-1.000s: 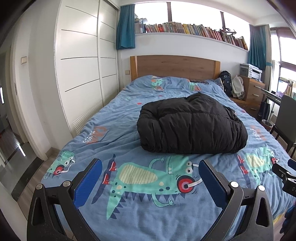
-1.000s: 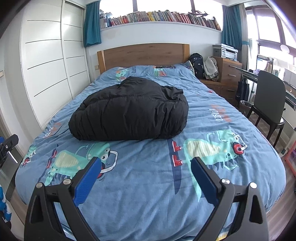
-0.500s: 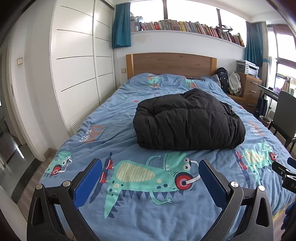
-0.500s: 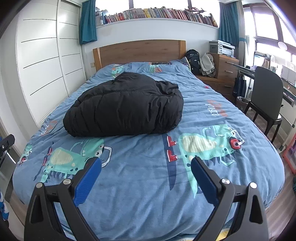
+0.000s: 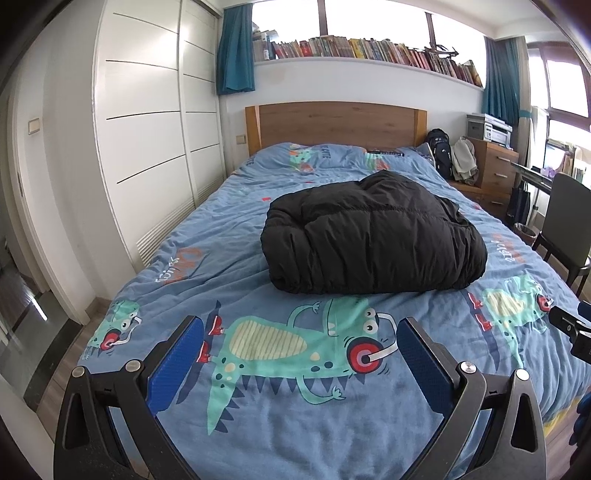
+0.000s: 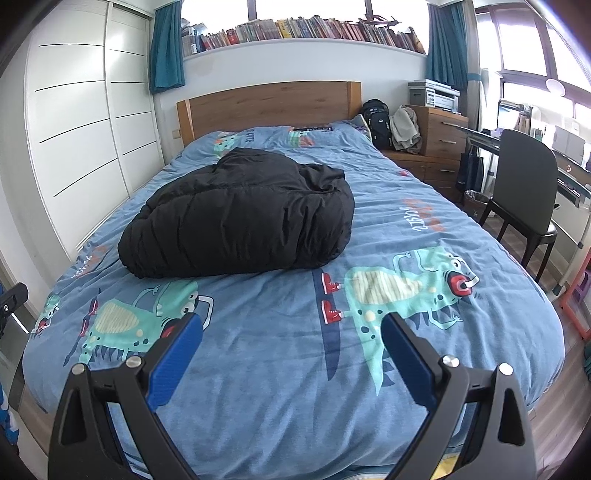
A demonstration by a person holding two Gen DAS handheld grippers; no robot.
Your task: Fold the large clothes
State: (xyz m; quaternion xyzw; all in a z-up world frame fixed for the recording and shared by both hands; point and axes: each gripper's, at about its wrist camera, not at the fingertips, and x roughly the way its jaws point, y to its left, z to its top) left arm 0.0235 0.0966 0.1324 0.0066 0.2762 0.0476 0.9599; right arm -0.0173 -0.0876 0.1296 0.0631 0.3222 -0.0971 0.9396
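We backed off from folded black puffer jacket [image 5: 373,236] on bed [image 5: 221,236]; left gripper [image 5: 301,354] and right gripper [image 6: 291,350] gaped wide, empty. Fold looked complete.

1. This is a bedroom in a home
2. A big bed [image 5: 258,424] with a cartoon cover fills it
3. White wardrobe [image 5: 147,147] doors, books [image 6: 314,29] and a desk chair [image 6: 524,184] stand around

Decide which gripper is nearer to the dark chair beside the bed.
Right. The right gripper hangs over the bed's foot on the side where the chair stands. The left gripper hangs farther toward the wardrobe side. Both have open, empty jaws.
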